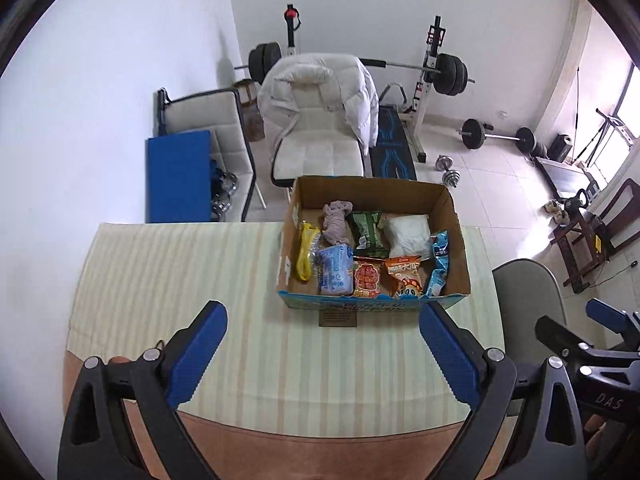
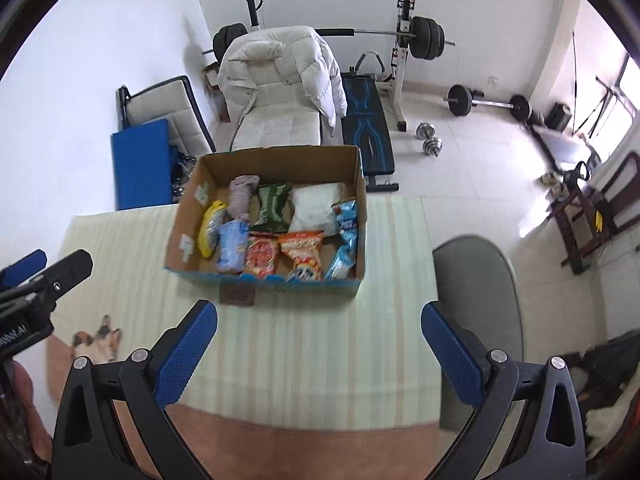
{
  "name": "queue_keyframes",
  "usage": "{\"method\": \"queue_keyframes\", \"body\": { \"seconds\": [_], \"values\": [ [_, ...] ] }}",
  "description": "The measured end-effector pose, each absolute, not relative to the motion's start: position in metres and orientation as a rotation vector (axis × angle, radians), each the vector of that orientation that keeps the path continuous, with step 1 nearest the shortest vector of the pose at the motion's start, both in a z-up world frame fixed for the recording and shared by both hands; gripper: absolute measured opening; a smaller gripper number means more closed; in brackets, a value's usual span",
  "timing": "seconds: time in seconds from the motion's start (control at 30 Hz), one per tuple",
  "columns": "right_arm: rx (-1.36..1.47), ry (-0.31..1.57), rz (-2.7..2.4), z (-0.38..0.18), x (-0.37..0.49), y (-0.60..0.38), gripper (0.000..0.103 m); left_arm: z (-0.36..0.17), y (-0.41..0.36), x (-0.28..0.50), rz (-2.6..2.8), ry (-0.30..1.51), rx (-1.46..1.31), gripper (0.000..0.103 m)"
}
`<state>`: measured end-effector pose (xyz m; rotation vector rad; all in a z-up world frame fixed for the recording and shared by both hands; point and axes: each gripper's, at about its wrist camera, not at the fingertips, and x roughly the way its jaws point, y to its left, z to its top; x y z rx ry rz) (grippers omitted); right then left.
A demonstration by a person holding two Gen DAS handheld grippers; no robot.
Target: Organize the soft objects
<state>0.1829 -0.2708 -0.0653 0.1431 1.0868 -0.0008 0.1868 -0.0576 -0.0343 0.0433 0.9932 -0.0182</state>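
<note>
A cardboard box (image 1: pixel 454 216) stands at the far side of the striped table (image 1: pixel 180 280); it also shows in the right wrist view (image 2: pixel 360 200). Inside lie several soft items: a yellow bag (image 1: pixel 306 254), a pinkish cloth (image 1: pixel 336 220), a green packet (image 1: pixel 366 228), a white pouch (image 1: pixel 406 232), a light blue pack (image 1: pixel 336 270), red (image 1: pixel 366 278) and orange (image 1: pixel 404 276) snack packets, and a blue packet (image 1: pixel 438 264). My left gripper (image 1: pixel 322 320) is open and empty above the table, short of the box. My right gripper (image 2: pixel 318 320) is open and empty too.
A grey chair back (image 2: pixel 476 300) stands right of the table. Behind the table are a white chair with a coat (image 1: pixel 320 120), a blue mat (image 1: pixel 178 176), a weight bench (image 1: pixel 392 148) and dumbbells (image 1: pixel 448 168). The table's near edge is brown (image 1: pixel 320 452).
</note>
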Motion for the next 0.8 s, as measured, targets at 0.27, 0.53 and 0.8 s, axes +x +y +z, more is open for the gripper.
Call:
{"method": "queue_keyframes", "body": {
  "seconds": [0.27, 0.53, 0.8],
  "values": [
    [0.124, 0.981, -0.001, -0.011, 0.123, -0.267, 0.103, -0.005, -0.058, 0.140, -0.056, 0.970, 0.020, 0.099],
    [0.075, 0.918, 0.000, 0.029, 0.073, -0.262, 0.103, 0.019, -0.062, 0.105, -0.077, 0.922, 0.011, 0.099],
    [0.046, 0.865, -0.048, 0.046, 0.060, -0.265, 0.103, 0.028, -0.066, 0.100, -0.067, 0.859, 0.018, 0.099]
  ]
}}
